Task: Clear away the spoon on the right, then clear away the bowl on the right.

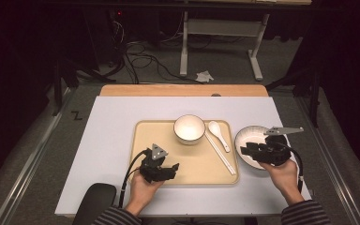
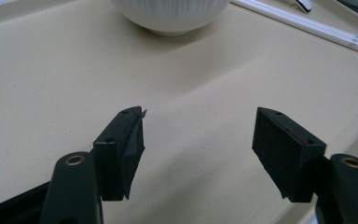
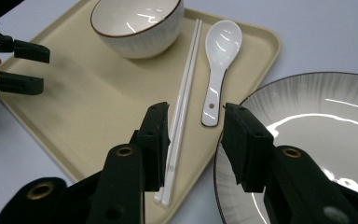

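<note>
White table point(image 1: 112, 140) is carrying everything, both grippers working low over its near half.

Beige tray point(image 1: 145, 136) is lying under the left gripper point(image 1: 168, 170), which is hovering over the tray's near-left area with jaws spread wide and nothing between them; in the left gripper view only bare tray floor point(image 2: 74, 84) is showing past the tips.

Striped plate point(image 1: 246, 140) is sitting off the tray, directly beneath the right gripper point(image 1: 247, 151). In the right gripper view the plate point(image 3: 317, 121) is lying under and beyond the right-hand jaw, its dark rim just beside the tray edge point(image 3: 265, 42).

White ribbed bowl point(image 1: 189, 128) is standing ahead of the left gripper, on the tray's far side (empty, glossy inside).

White chopsticks point(image 3: 184, 93) are running out from beside the right gripper's left-hand jaw toward the bowl point(image 3: 137, 25), the pair lying side by side on the tray.

White ceramic spoon point(image 3: 219, 60) is lying just ahead of the gap between the right gripper's jaws, handle end nearest the tips. Those jaws are parted, gripping nothing.
</note>
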A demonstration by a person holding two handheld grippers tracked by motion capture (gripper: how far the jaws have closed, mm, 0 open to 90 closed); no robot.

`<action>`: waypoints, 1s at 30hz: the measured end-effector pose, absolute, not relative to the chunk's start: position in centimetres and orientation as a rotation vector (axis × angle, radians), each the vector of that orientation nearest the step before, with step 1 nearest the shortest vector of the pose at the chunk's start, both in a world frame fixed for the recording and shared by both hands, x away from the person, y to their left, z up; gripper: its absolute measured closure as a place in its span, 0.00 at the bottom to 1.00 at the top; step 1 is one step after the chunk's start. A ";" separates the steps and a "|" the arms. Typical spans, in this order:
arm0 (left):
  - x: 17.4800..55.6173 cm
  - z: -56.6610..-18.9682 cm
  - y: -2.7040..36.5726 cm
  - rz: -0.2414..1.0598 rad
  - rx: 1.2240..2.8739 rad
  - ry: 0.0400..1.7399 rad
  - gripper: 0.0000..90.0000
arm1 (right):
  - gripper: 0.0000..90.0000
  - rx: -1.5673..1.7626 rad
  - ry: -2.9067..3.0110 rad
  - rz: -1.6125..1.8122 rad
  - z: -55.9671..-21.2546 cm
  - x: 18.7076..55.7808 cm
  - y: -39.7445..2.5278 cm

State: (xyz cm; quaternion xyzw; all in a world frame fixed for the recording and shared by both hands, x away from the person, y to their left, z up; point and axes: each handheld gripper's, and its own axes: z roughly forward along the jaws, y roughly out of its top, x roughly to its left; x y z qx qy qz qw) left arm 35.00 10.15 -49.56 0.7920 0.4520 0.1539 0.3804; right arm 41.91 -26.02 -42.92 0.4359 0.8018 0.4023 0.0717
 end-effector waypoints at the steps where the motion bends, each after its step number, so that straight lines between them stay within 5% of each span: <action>1: 35.0 -49.6 10.1 0.394 2.023 1.151 0.38 | 0.69 1.304 2.408 1.215 -42.9 41.8 -26.3; 30: 35.0 -49.6 9.8 0.367 2.036 1.121 0.37 | 0.61 1.303 2.367 1.124 -43.9 38.1 -29.3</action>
